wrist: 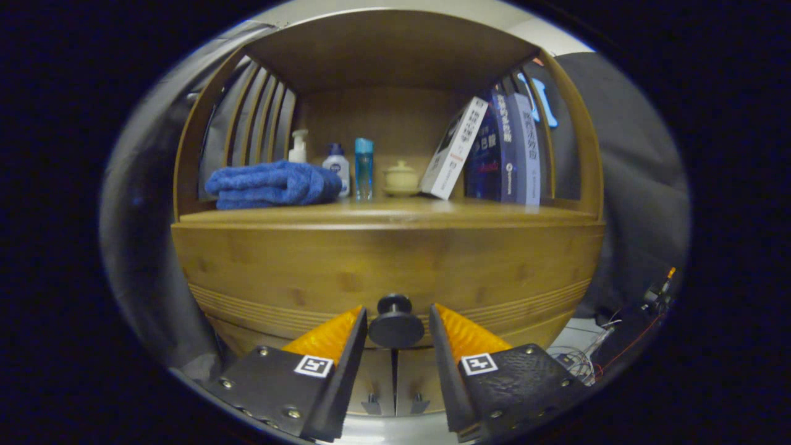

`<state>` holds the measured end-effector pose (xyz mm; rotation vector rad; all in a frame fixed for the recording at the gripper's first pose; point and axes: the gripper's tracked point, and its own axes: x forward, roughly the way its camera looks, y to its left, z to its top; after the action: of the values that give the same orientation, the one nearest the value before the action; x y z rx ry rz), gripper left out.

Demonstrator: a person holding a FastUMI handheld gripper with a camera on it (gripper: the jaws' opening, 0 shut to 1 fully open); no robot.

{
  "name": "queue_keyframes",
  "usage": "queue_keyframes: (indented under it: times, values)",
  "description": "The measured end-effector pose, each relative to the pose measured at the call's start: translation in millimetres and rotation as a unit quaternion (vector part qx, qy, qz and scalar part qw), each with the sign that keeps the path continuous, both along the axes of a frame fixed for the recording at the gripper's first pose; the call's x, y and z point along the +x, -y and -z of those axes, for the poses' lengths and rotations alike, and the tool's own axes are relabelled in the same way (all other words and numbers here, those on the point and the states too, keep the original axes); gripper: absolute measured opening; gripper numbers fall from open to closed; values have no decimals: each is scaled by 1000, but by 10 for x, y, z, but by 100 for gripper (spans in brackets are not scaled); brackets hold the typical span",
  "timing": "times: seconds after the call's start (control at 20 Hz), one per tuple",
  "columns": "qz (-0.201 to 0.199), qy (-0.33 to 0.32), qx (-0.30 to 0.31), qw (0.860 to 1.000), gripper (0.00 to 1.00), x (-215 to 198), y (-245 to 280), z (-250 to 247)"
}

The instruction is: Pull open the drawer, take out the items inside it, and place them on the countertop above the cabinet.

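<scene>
Gripper (395, 321) sitting spread, fingers flanking the drawer knob (395, 322) without touching | drawer (389, 272) staying closed | blue towel (272, 184) lying on countertop (389, 213)

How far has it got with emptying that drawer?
Nothing looks done yet: the drawer sits flush and closed. In hand: the gripper is open, its fingers either side of the knob, not visibly pressing it. Left: grip the knob, pull, lift the items out and set them on the countertop.

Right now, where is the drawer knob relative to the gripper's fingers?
In the gripper view, the drawer knob sits between the two fingers of the gripper, with a narrow gap on each side, on the wooden drawer front below the countertop.
</scene>
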<state>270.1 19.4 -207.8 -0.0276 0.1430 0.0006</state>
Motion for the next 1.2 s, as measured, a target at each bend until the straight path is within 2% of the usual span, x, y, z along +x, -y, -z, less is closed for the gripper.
queue_keyframes:
  times: [0.05, 0.25, 0.45, 0.6, 0.75, 1.2]
  values:
    - [5, 2, 1, 1000, 44, 73, -7, 13]
    - [25, 43, -6, 999, 44, 34, 12, -19]
    - [6, 50, 47, 998, 44, 56, -22, -12]
    - [-5, 48, 1, 999, 39, 28, 16, -15]
    - [3, 52, -3, 999, 30, -14, 20, -4]
    - [11, 51, -21, 998, 29, -660, 81, 3]
